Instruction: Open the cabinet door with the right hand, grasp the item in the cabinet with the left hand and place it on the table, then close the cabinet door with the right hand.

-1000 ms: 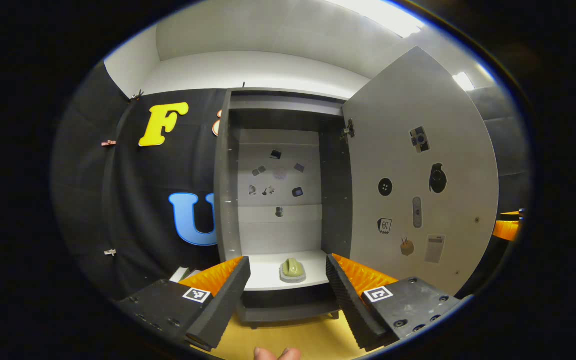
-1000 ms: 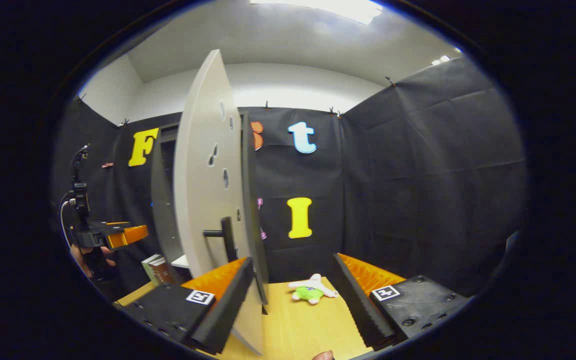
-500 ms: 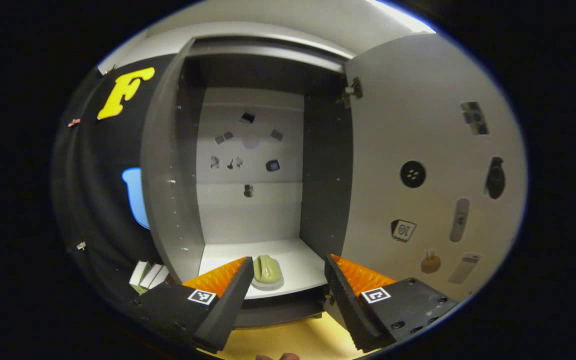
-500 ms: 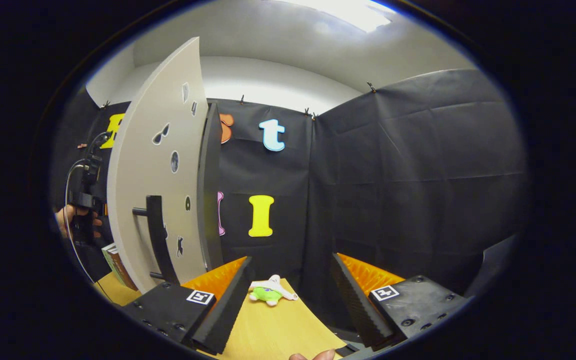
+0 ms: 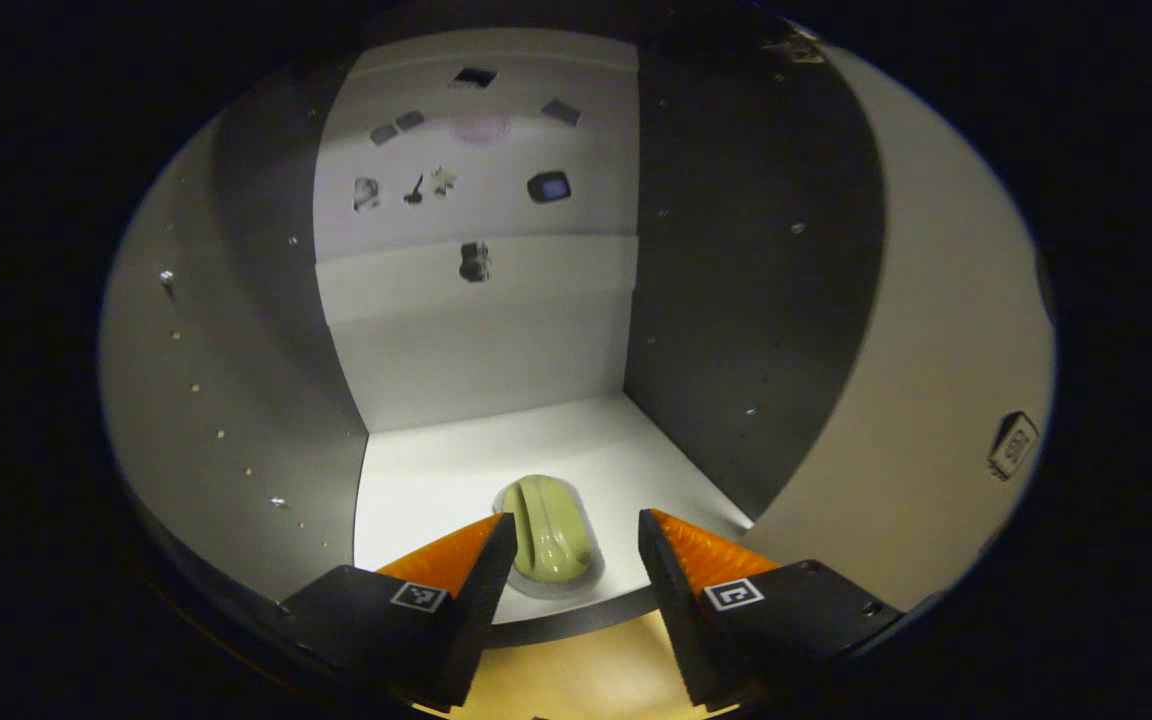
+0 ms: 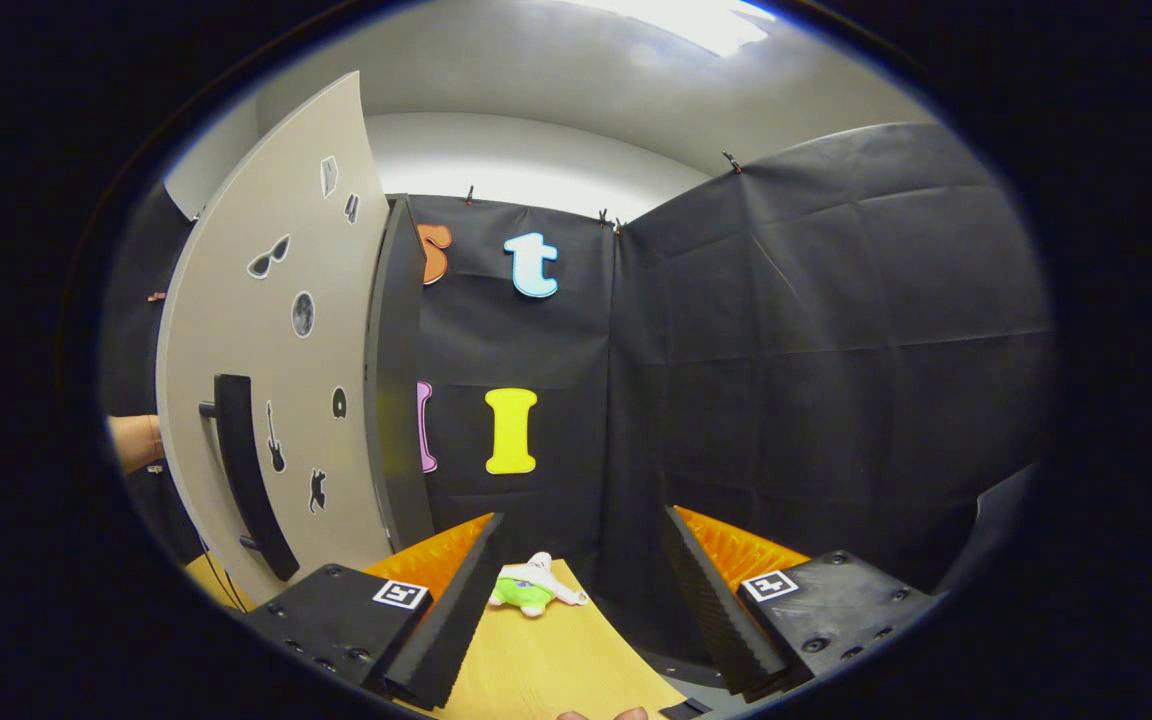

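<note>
Door (image 6: 266,330) stands swung wide, giving clear access to cabinet (image 5: 266,330) interior. Item (image 5: 546,528), a pale green ridged object (type unclear, poss. soap or brush), lies on the floor panel near the front edge. L gripper (image 5: 568,545) is aligned w/ item, jaws spread wide either side, gripping nothing. R gripper (image 6: 581,580) is parked off the door over table (image 6: 546,670), jaws wide, empty, ready for handle (image 6: 246,470). Toy (image 6: 531,590) lies beyond.

Pale green item (image 5: 545,527) on white shelf (image 5: 436,480); grey cabinet door (image 6: 266,350) with black handle (image 6: 248,470); green-white plush toy (image 6: 528,586); yellow-wood counter (image 6: 546,660).
</note>
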`<state>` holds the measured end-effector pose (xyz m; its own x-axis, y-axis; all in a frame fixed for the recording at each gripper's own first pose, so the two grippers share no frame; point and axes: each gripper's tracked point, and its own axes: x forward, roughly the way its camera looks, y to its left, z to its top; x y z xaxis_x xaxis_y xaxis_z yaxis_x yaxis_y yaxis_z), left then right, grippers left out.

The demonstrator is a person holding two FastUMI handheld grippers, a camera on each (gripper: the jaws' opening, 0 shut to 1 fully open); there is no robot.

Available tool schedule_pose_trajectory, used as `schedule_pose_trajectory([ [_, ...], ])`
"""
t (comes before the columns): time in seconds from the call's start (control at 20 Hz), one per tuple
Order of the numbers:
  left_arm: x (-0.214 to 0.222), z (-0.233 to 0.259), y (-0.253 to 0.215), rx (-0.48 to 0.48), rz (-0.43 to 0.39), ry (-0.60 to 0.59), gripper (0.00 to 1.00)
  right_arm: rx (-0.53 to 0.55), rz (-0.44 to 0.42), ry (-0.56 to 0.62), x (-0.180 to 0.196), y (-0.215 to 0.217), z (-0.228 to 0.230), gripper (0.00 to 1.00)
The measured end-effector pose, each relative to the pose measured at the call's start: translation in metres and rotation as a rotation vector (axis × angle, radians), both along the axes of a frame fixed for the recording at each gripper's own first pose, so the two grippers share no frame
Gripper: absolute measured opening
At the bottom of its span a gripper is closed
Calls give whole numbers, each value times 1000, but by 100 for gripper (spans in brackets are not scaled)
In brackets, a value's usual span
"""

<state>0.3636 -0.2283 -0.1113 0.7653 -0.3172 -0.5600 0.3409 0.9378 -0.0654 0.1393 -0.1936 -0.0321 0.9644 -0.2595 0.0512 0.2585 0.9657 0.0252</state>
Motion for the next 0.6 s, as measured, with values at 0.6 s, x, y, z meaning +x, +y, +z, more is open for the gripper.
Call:
schedule_pose_trajectory([
  [0.6, 41, -60, -3, 147, -43, 187, 34, -12, -8, 37, 6, -20, -19, 98],
])
